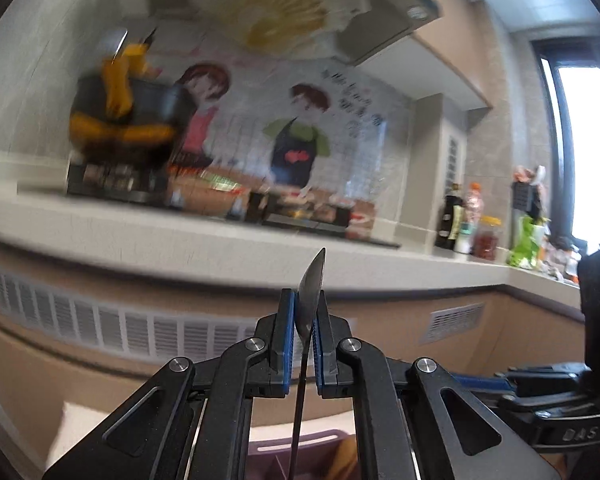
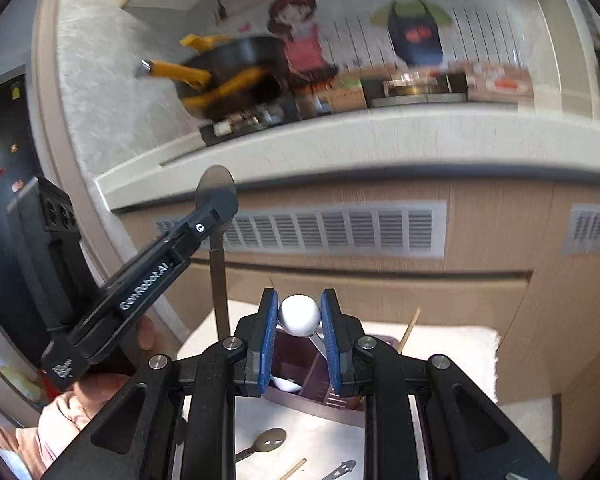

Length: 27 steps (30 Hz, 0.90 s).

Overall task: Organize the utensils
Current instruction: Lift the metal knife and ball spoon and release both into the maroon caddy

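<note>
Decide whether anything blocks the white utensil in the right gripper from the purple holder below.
Nothing visible: the purple holder lies open just beneath the white utensil; the left gripper with its metal spoon stands aside.

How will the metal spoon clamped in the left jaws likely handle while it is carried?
The metal spoon looks thin, stiff and light, so it should not droop. The left gripper holds it near the bowl with the long handle hanging below, so it may pivot. Smooth polished metal could slip between the pads.
</note>
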{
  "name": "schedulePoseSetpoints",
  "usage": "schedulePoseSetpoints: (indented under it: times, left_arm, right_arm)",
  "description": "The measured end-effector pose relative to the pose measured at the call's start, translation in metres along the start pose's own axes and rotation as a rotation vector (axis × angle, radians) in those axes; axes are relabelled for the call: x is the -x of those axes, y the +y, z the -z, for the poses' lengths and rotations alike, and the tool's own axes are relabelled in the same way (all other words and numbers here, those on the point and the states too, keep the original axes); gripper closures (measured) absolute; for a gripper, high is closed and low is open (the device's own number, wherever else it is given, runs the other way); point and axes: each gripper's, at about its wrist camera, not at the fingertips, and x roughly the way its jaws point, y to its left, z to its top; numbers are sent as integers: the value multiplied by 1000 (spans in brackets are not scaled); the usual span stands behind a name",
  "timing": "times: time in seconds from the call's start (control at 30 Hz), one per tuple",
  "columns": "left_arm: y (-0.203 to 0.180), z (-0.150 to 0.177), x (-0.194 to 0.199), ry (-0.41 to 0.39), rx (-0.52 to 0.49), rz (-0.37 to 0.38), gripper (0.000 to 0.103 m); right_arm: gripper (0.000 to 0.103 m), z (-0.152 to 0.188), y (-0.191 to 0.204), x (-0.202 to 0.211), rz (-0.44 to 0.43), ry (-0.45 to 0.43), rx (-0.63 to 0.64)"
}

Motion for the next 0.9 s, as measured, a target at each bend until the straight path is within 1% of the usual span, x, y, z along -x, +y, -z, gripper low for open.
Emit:
schedulePoseSetpoints:
  times: [0.07,0.1,0.2,0.3,0.4,0.47,0.53,0.57,0.6,0.63,0.67,0.7,0.73,0.77,0.8,0.87,0.9]
  left_arm:
    - [14,19,-18,31,38,-16,95]
    - [21,29,-30,60,51,-28,95]
    - [30,54,-52,119,59,-33,95]
    - [34,73,-58,143,58,-32,95]
    - [37,93,-64,196,61,-38,93]
    - [40,103,-66,241,71,-33,86]
    - [44,107,-65,266,86,-35,78]
    - [45,106,-60,267,94,-34,76]
    - [46,105,-55,264,108,-33,75]
    - [48,100,-47,257,123,-34,71]
    - [48,95,-40,248,132,-39,62]
    - [48,90,-31,238,135,-56,56]
    - [47,85,-22,230,134,-76,44]
    - [47,82,-15,225,131,-83,38]
    - [46,79,-6,219,121,-102,37]
    - [43,78,11,231,94,-149,34]
    - [42,80,21,243,83,-159,33]
  right_arm:
    - [83,7,-10,-19,-5,38,-15]
    - [83,12,-15,-30,-13,60,-25]
    - [83,27,-21,-51,-22,106,-28]
    - [82,43,-26,-68,-21,149,-38]
    - [82,55,-27,-77,-8,183,-28]
    - [82,62,-22,-79,13,203,9]
    - [81,66,-14,-75,52,196,64]
    - [75,67,-10,-69,73,183,90]
    - [63,67,-7,-65,87,170,107]
    - [56,68,-4,-56,102,148,126]
    - [41,68,-1,-49,114,128,137]
    - [29,69,1,-42,126,108,144]
    - [25,70,3,-33,141,87,152]
    - [19,71,4,-26,152,76,159]
    - [13,74,5,-18,164,70,164]
    - [6,81,5,-9,171,83,157]
    - [5,85,3,-8,166,103,149]
